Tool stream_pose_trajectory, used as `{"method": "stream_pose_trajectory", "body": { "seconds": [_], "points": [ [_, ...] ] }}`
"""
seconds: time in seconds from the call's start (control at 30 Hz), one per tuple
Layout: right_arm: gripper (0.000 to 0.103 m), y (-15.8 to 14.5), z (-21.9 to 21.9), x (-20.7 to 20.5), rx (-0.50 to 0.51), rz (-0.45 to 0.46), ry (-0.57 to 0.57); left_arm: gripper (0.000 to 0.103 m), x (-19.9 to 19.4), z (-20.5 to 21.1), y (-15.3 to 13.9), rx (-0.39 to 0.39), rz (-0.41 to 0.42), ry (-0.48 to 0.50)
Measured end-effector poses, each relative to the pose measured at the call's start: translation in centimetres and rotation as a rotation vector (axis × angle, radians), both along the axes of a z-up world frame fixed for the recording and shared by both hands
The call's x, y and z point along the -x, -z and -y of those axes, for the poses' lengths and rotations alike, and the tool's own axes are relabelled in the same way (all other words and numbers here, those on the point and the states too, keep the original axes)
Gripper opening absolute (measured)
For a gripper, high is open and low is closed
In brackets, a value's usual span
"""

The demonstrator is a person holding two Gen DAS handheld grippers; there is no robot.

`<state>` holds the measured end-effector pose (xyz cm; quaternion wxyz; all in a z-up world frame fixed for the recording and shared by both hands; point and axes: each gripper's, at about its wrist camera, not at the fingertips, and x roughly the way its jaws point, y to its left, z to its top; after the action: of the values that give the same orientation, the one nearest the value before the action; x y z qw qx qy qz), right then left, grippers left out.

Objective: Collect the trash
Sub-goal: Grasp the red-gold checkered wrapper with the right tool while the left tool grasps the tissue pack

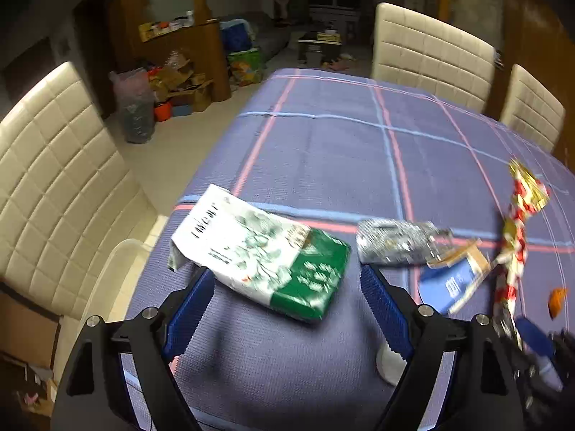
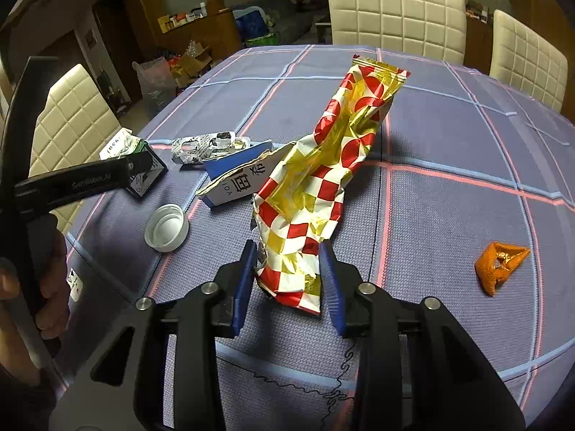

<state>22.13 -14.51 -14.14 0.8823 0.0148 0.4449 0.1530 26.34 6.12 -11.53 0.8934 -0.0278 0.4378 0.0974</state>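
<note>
My right gripper (image 2: 287,255) is shut on the lower end of a red, white and gold checked wrapper (image 2: 323,165), which stands up above the table; it also shows in the left wrist view (image 1: 517,222). My left gripper (image 1: 284,280) is open over a green and white packet (image 1: 266,251) that lies between and just beyond its fingers. A silver blister pack (image 1: 399,240) (image 2: 205,145) and a torn blue box (image 1: 452,276) (image 2: 240,176) lie to the right of the packet. A white bottle cap (image 2: 166,228) and an orange crumpled wrapper (image 2: 499,264) lie on the table.
The table has a blue checked cloth (image 1: 323,151) (image 2: 449,215). Cream chairs stand at the left (image 1: 61,186) and far side (image 1: 431,54) (image 2: 395,10). Boxes and bags clutter the floor beyond (image 1: 172,86). The left gripper body crosses the right wrist view (image 2: 79,183).
</note>
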Motion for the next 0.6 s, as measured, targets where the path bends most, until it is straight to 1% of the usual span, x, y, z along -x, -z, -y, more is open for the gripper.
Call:
{"method": "stream_pose_trajectory", "body": {
  "seconds": [0.07, 0.17, 0.3, 0.37, 0.43, 0.47, 0.5, 0.57, 0.6],
  "points": [
    [0.039, 0.0, -0.1, 0.0, 0.005, 0.001, -0.002, 0.081, -0.4, -0.4, -0.1, 0.014, 0.001, -0.057],
    [0.039, 0.0, -0.4, 0.1, 0.011, 0.003, -0.008, 0.081, -1.1, -0.8, -0.1, 0.030, -0.014, -0.100],
    [0.039, 0.1, -0.6, 0.0, 0.015, 0.003, -0.012, 0.081, -1.9, -0.6, 0.3, 0.017, -0.026, -0.117],
    [0.039, 0.2, -0.6, -0.1, 0.017, 0.000, -0.014, 0.081, -2.1, -0.7, 0.5, 0.023, -0.034, -0.117],
    [0.040, 0.3, -0.8, -0.1, 0.018, -0.001, -0.015, 0.081, -2.1, -0.5, 0.5, 0.016, -0.028, -0.114],
    [0.042, 0.3, -0.8, -0.1, 0.018, -0.001, -0.014, 0.081, -2.0, -0.3, 0.4, 0.006, -0.019, -0.105],
    [0.047, 0.3, -0.8, -0.1, 0.016, 0.000, -0.012, 0.081, -1.9, 0.0, 0.3, -0.012, -0.011, -0.100],
    [0.048, 0.3, -0.8, -0.1, 0.019, 0.005, -0.008, 0.081, -2.0, 0.2, 0.1, -0.042, -0.007, -0.099],
    [0.048, 0.3, -0.9, -0.2, 0.021, 0.006, -0.009, 0.081, -2.1, 0.1, 0.1, -0.038, -0.010, -0.103]
  ]
}}
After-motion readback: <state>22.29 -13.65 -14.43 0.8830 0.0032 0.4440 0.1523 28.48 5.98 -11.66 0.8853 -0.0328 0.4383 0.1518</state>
